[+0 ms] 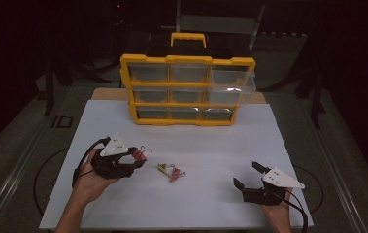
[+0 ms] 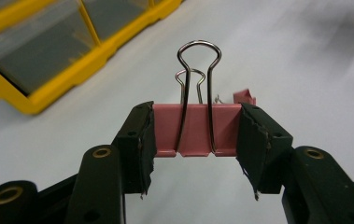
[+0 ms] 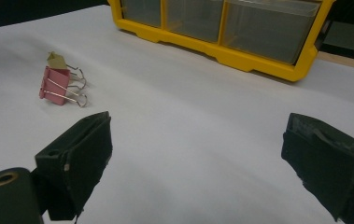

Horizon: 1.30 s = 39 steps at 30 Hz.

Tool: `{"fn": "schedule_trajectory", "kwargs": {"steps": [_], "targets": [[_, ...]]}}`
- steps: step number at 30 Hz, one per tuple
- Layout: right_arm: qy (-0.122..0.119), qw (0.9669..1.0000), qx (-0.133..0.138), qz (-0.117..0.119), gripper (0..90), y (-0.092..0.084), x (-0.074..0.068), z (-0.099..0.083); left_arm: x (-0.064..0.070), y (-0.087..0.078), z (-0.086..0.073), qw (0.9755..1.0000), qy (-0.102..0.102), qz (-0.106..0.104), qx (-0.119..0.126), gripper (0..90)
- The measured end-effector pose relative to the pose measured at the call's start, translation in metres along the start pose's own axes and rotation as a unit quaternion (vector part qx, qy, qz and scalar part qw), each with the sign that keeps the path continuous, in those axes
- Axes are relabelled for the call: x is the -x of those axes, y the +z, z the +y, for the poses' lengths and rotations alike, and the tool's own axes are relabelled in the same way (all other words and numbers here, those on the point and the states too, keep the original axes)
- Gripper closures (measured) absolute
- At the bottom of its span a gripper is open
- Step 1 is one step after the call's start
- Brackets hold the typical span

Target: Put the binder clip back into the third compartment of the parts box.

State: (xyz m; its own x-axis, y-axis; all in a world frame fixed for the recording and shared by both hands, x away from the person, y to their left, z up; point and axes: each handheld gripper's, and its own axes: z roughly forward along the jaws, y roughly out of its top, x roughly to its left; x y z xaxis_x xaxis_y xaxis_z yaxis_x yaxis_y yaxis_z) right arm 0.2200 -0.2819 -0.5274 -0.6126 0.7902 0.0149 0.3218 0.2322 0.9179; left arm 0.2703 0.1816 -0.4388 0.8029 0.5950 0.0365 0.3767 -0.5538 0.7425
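held thing: pink metal binder clip with two silver wire handles point(image 2: 195, 128), flat pink body, handles standing up away from the camera in the left gripper view
clip place: lifted clear of the white worktop point(image 1: 206, 145), front left, in the left gripper point(image 1: 135, 158)
left gripper: jaws partly closed, pads pressing both ends of the pink body, pinching it across its width
left hand: person's left hand point(image 1: 92, 177) wraps the gripper body, grey three-cornered plate on top
right gripper: right gripper point(image 1: 249, 175) jaws spread wide, nothing between them, low over the worktop at front right
other clips: second pink binder clip point(image 3: 55, 86) touching a small tan binder clip point(image 3: 57, 60), lying mid-worktop between the two grippers
organiser: yellow plastic drawer organiser with clear drawers and a yellow carry handle point(image 1: 187, 90) at the back of the worktop; top right drawer pulled out
hard to see: a pink scrap behind the held clip in the left gripper view, cannot tell what it is; drawer contents unreadable; room behind is dark
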Motion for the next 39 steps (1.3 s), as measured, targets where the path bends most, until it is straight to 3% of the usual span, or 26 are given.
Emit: {"fn": "schedule_trajectory", "kwargs": {"steps": [7, 19, 39], "targets": [[-0.001, 1.0, 0.002, 0.0, 8.4, 0.0, 0.001, 0.0, -0.015, -0.007, 0.017, 1.0, 0.001, -0.002, 0.009, 50.3], [0.002, 1.0, 0.002, 0.001, 8.4, 0.0, 0.001, 0.0, -0.04, -0.022, 0.053, 0.9988, -0.003, -0.022, 0.044, 50.3], [0.002, 1.0, 0.004, 0.002, 8.3, 0.0, 0.001, 0.0, -0.057, -0.017, 0.105, 0.9981, 0.034, -0.045, 0.027, 50.2]]}}
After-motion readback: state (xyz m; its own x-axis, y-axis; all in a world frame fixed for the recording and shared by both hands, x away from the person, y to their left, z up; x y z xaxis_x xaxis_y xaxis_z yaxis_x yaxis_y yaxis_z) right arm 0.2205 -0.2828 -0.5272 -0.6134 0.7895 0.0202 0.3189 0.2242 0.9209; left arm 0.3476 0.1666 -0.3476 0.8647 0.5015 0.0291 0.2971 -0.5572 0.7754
